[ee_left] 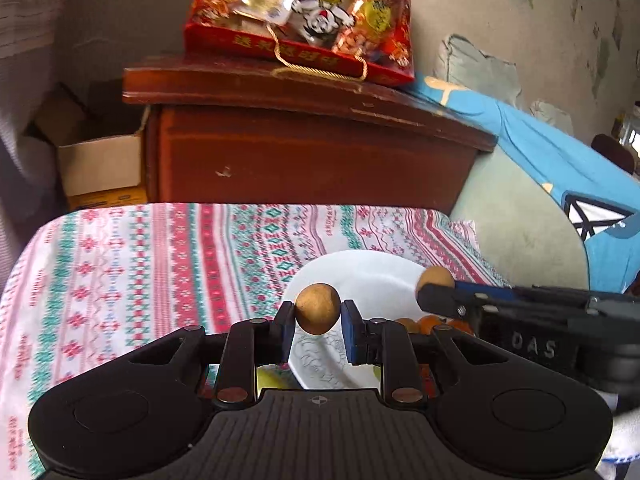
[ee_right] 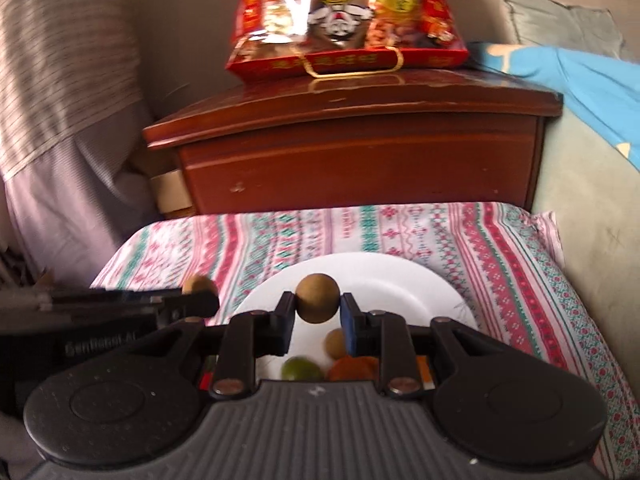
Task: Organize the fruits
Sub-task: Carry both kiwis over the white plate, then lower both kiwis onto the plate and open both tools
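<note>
My left gripper [ee_left: 318,314] is shut on a round brown fruit [ee_left: 318,308] and holds it above the near left rim of the white plate [ee_left: 360,276]. My right gripper [ee_right: 317,308] is shut on a second brown fruit [ee_right: 317,298] above the same plate [ee_right: 384,276]. Each gripper shows in the other view, the right one [ee_left: 434,294] with its fruit [ee_left: 436,278], the left one [ee_right: 200,302] with its fruit [ee_right: 198,284]. Under the right gripper lie a small brown fruit [ee_right: 335,343], a green fruit [ee_right: 301,369] and orange fruits [ee_right: 354,366].
The plate sits on a patterned red, green and white cloth [ee_left: 140,272]. Behind stands a dark wooden cabinet [ee_left: 304,152] with a red snack bag [ee_left: 308,12] on top. A cardboard box [ee_left: 96,160] is at the left, a blue cloth [ee_left: 560,168] at the right.
</note>
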### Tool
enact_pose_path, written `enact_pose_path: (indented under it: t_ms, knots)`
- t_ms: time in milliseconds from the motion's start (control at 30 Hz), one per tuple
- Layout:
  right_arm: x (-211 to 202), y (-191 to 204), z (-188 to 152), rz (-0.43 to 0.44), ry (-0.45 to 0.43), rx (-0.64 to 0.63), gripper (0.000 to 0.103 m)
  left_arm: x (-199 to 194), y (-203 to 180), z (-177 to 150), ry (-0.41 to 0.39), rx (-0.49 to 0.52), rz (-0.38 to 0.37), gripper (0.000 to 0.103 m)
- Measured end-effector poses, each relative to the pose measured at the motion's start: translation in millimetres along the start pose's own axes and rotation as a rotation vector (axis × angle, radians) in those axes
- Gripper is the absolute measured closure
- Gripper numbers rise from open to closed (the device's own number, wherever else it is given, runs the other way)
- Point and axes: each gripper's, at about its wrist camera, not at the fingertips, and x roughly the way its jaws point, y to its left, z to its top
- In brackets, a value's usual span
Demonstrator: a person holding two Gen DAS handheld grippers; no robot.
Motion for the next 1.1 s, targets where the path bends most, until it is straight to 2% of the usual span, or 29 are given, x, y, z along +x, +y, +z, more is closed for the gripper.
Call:
enact_pose_path:
  t_ms: [433,800,833,900,1067,1100]
  knots:
    - [27.6,-14.6,-7.2,-0.024,0.071,0.045,0.078,39.9,-9.9,-9.2,0.091,0.031,-0.027,0.081]
    - [23.7,-13.1,-2.1,-0.017,0.056,0.056,0.076,34.2,-15.0,-6.5,0.088,0.046,-0.021,0.078]
    - [22.2,-12.9,-0.9,-0.014,0.05,0.059,0.076,32.0,-15.5,-4.2,0.088,0.049,-0.019,0.077]
    - [18.2,-11.9,1.9,-0.011,0.037,0.061,0.075,27.0,-17.4,0.4,0.088,0.064,-0.002,0.07]
    - [4.3,-7.2,8.8,0.004,0.009,0.062,0.075,5.4,-14.5,13.8,0.091,0.056,0.017,0.066]
    - [1.1,-5.1,8.9,0.006,0.005,0.057,0.075,0.3,-12.7,15.2,0.091,0.045,0.02,0.062]
